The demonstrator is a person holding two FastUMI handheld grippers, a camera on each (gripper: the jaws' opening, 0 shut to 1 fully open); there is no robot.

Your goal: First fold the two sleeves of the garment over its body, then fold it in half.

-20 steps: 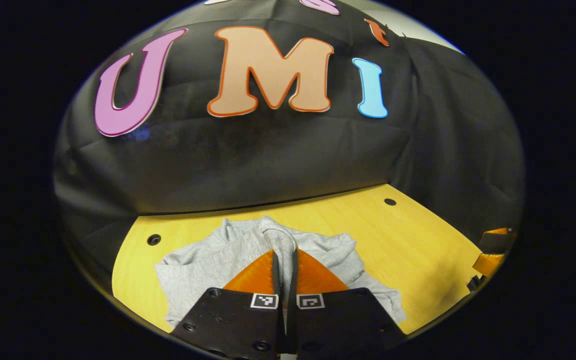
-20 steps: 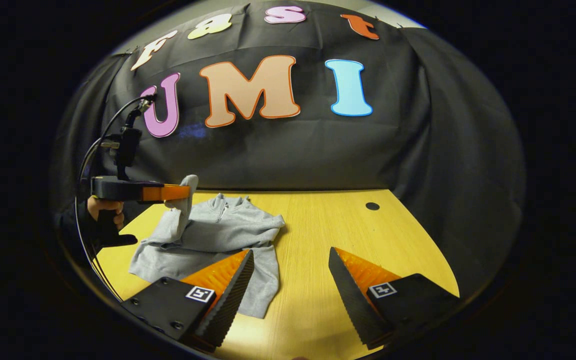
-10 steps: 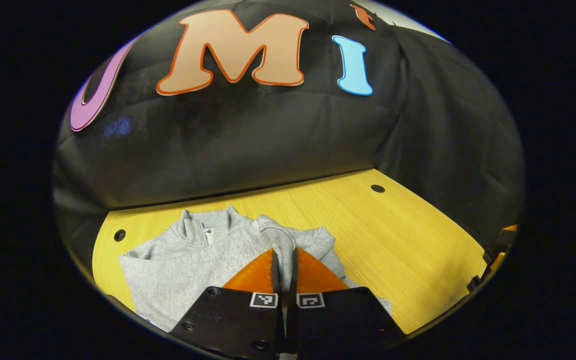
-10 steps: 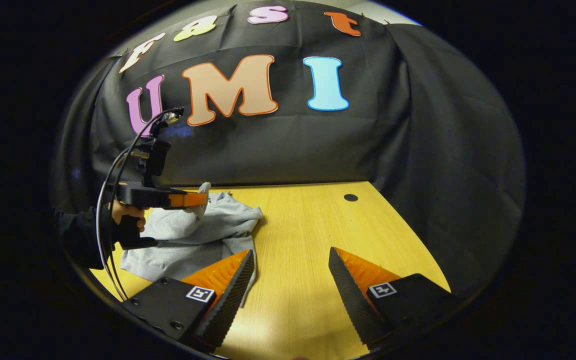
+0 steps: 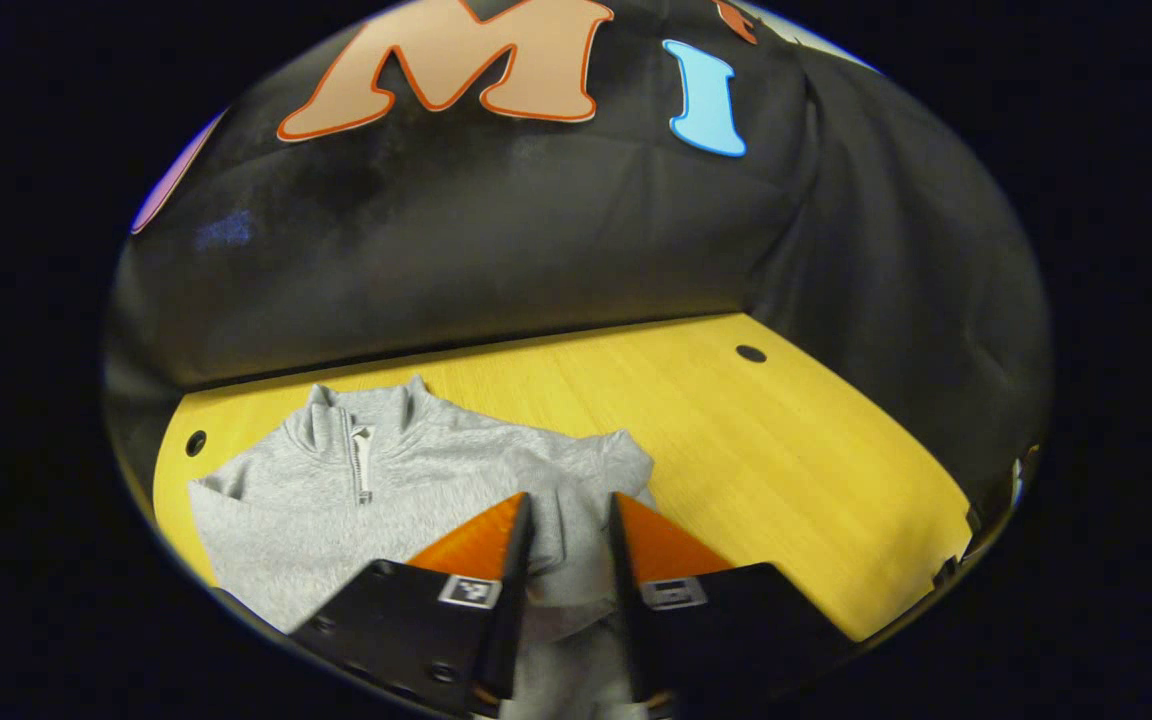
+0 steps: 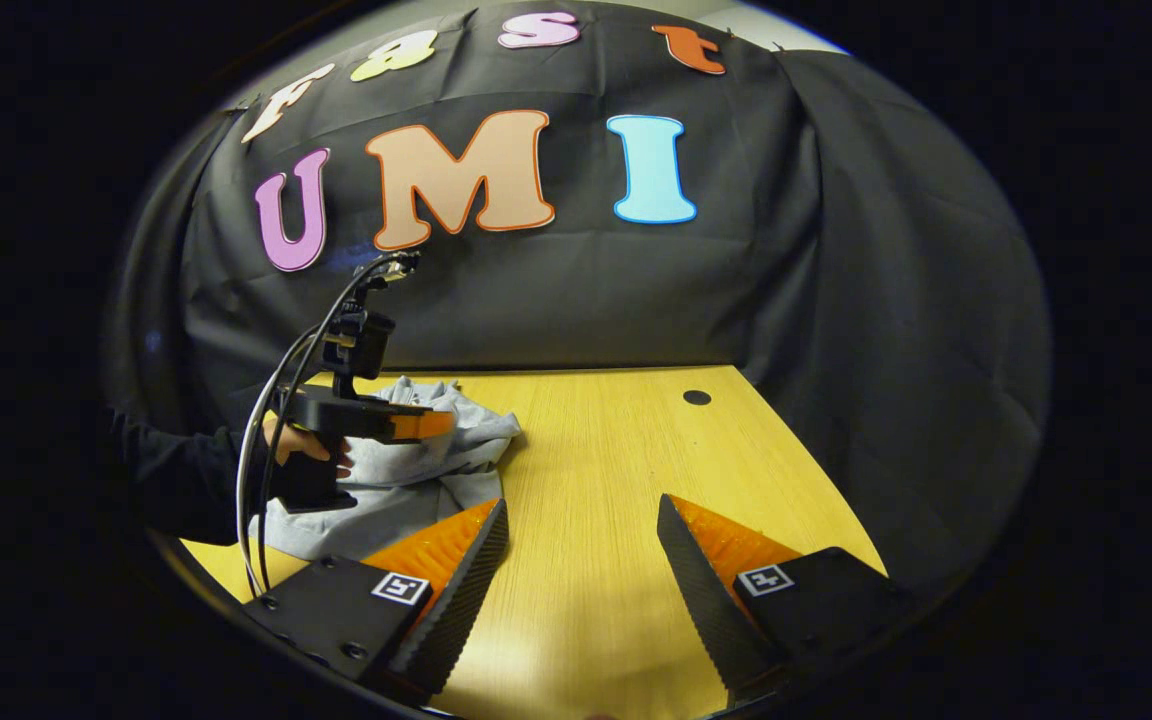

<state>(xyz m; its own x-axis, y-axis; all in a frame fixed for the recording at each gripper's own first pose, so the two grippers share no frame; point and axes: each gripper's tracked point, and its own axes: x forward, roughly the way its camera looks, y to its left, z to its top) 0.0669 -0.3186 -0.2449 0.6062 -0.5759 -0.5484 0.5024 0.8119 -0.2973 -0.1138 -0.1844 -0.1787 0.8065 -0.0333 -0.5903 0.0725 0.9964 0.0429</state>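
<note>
Two grippers logged. Left gripper [image 5: 566, 515]: jaws parted narrowly, clamping nothing, poised over a sleeve [image 5: 561, 535] draped across the garment [image 5: 336, 500]; judged step, first sleeve fold just laid. Right gripper [image 6: 581, 540]: jaws wide, empty, above bare table [image 6: 616, 450]. Garment: grey, zip-necked, on table's left part; long axis runs away from viewer, collar [image 5: 361, 410] pointing toward wall. Next: second sleeve needs grasping.

My light heather-grey zip-neck fabric garment [image 5: 416, 480] lies on the yellow wood-grain bench [image 5: 786, 440]; my left gripper [image 5: 568, 520] has orange fingers on black bodies.
</note>
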